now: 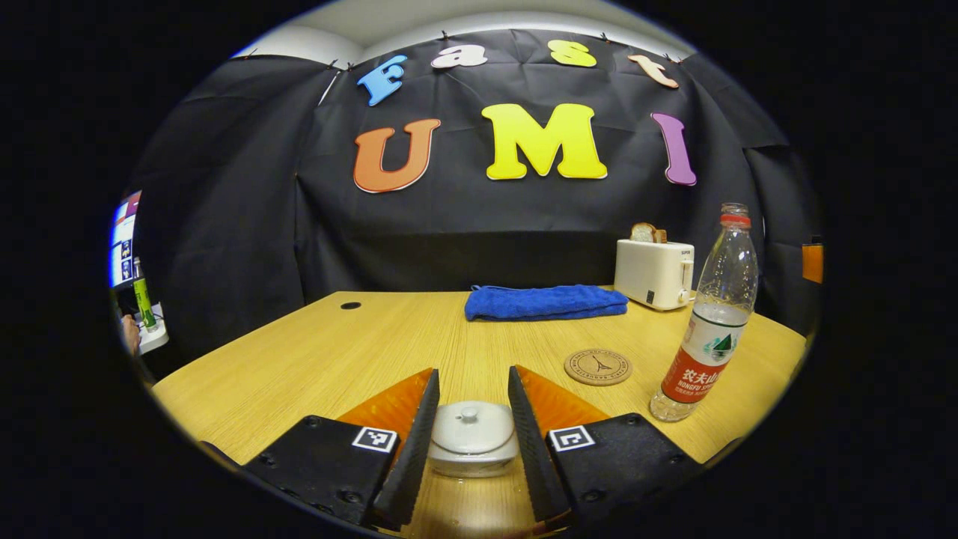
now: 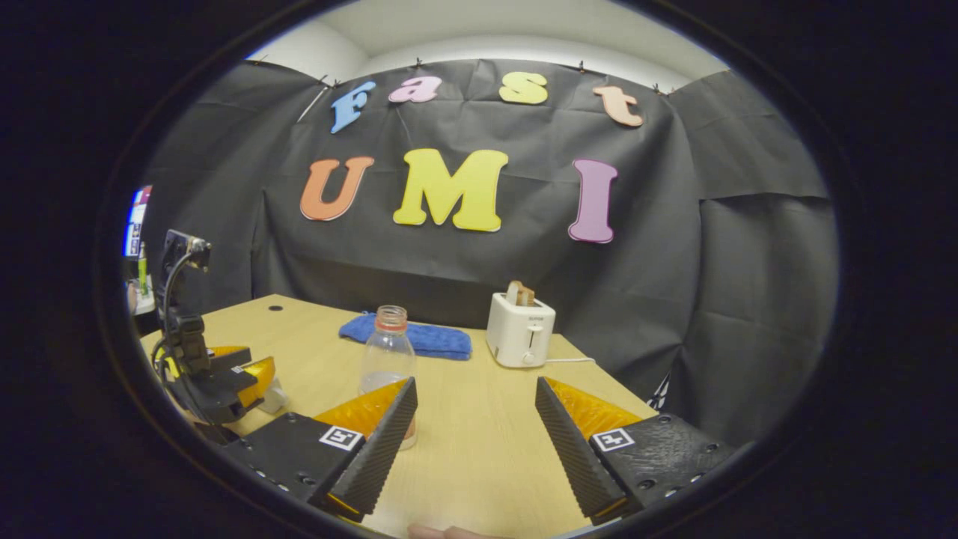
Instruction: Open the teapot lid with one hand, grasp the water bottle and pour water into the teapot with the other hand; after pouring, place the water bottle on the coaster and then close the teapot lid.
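A small white teapot with its knobbed lid on stands between the fingers of my left gripper, which is open; the fingers flank the pot closely on both sides. A clear water bottle with a red label stands upright to the right, and a round cork coaster lies between it and the pot. In the right gripper view my right gripper is open with bare table between its fingers. The bottle rises just behind its left finger. The left gripper shows at far left over the teapot.
A folded blue towel lies at the back of the wooden table, with a white toaster holding bread to its right. The toaster has a cord running right. The table's right edge is close to the bottle.
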`<state>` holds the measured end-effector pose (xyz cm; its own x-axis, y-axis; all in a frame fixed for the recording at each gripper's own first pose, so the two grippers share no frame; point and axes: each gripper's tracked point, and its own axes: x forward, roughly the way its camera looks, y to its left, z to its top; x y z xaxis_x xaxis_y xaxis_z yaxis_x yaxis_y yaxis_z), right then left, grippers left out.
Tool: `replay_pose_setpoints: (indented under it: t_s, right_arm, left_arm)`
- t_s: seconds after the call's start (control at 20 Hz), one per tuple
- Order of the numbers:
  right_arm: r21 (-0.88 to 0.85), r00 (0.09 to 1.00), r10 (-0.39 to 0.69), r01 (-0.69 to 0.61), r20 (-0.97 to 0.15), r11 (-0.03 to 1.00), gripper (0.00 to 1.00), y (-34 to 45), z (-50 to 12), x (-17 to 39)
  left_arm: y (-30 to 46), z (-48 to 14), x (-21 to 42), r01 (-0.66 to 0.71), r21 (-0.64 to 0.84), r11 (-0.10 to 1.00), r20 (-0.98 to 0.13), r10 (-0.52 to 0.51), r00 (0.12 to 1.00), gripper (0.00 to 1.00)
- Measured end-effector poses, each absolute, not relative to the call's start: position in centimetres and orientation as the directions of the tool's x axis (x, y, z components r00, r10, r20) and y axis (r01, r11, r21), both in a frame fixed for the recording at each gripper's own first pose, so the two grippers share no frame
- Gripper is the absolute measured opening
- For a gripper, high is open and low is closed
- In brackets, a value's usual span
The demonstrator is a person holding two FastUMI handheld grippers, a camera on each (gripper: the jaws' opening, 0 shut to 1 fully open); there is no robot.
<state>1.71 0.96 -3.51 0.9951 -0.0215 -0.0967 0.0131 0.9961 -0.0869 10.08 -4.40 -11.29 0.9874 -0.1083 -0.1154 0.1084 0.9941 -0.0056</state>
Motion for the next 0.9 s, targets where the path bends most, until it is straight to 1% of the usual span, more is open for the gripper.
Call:
replay_pose_setpoints:
  t_s: [0.05,0.1,0.15,0.35,0.4,0.45,0.5,0.55,0.6,0.65,0.7,0.75,0.8,0.85,0.9]
  right_arm:
    - [-0.087,0.995,-0.019,0.01,-0.101,0.996,0.97,1.1,-3.6,1.7]
    - [-0.086,0.994,-0.017,0.008,-0.104,0.996,0.95,1.1,-3.7,1.7]
    - [-0.087,0.994,-0.013,0.004,-0.106,0.996,0.95,1.3,-3.8,1.8]
    - [-0.089,0.993,-0.004,-0.006,-0.121,0.996,0.95,1.7,-4.5,2.2]
    - [-0.088,0.992,-0.002,-0.009,-0.129,0.996,0.95,1.8,-4.9,2.3]
    - [-0.087,0.991,0.003,-0.015,-0.137,0.996,0.95,2.1,-5.1,2.3]
    - [-0.088,0.989,0.009,-0.022,-0.144,0.996,0.98,2.3,-5.4,2.5]
    - [-0.088,0.988,0.015,-0.029,-0.152,0.996,0.95,2.5,-5.7,2.5]
    - [-0.089,0.987,0.022,-0.036,-0.156,0.995,0.95,2.8,-6.0,2.5]
    - [-0.09,0.986,0.026,-0.042,-0.164,0.995,0.98,3.0,-6.3,2.5]
    - [-0.085,0.985,0.038,-0.052,-0.166,0.995,0.95,3.4,-6.4,2.5]
    - [-0.075,0.984,0.057,-0.071,-0.168,0.995,0.95,4.1,-6.6,2.4]
    - [-0.067,0.982,0.082,-0.094,-0.171,0.993,0.98,4.9,-7.0,2.3]
    - [-0.061,0.979,0.105,-0.117,-0.175,0.991,0.95,5.7,-7.3,2.4]
    - [-0.057,0.976,0.123,-0.135,-0.179,0.989,0.98,6.4,-7.7,2.6]
  left_arm:
    - [-4.3,-11.7,10.1,0.097,0.007,0.995,-0.132,-0.095,0.987,0.49]
    - [-4.3,-11.5,10.1,0.102,0.02,0.995,-0.119,-0.099,0.988,0.46]
    - [-4.2,-11.6,10.3,0.097,0.035,0.995,-0.121,-0.092,0.988,0.45]
    - [-3.7,-11.5,10.3,0.079,0.036,0.996,-0.116,-0.075,0.99,0.31]
    - [-3.7,-11.5,10.4,0.081,0.039,0.996,-0.118,-0.076,0.99,0.23]
    - [-3.9,-11.4,10.4,0.093,0.032,0.995,-0.12,-0.088,0.989,0.2]
    - [-4.1,-11.3,10.5,0.103,0.026,0.994,-0.116,-0.099,0.988,0.14]
    - [-4.0,-11.3,10.5,0.104,0.023,0.994,-0.114,-0.101,0.988,0.12]
    - [-3.9,-11.3,10.5,0.104,0.027,0.994,-0.11,-0.101,0.989,0.07]
    - [-4.0,-11.3,10.5,0.105,0.031,0.994,-0.108,-0.101,0.989,0.06]
    - [-4.0,-11.3,10.6,0.107,0.036,0.994,-0.106,-0.103,0.989,0.04]
    - [-3.9,-11.2,10.5,0.11,0.036,0.993,-0.106,-0.105,0.989,0.04]
    - [-3.8,-11.2,10.5,0.109,0.03,0.994,-0.108,-0.105,0.989,0.03]
    - [-3.7,-11.1,10.5,0.115,0.016,0.993,-0.115,-0.112,0.987,0.03]
    - [-3.6,-11.0,10.4,0.112,0.006,0.994,-0.119,-0.111,0.987,0.03]
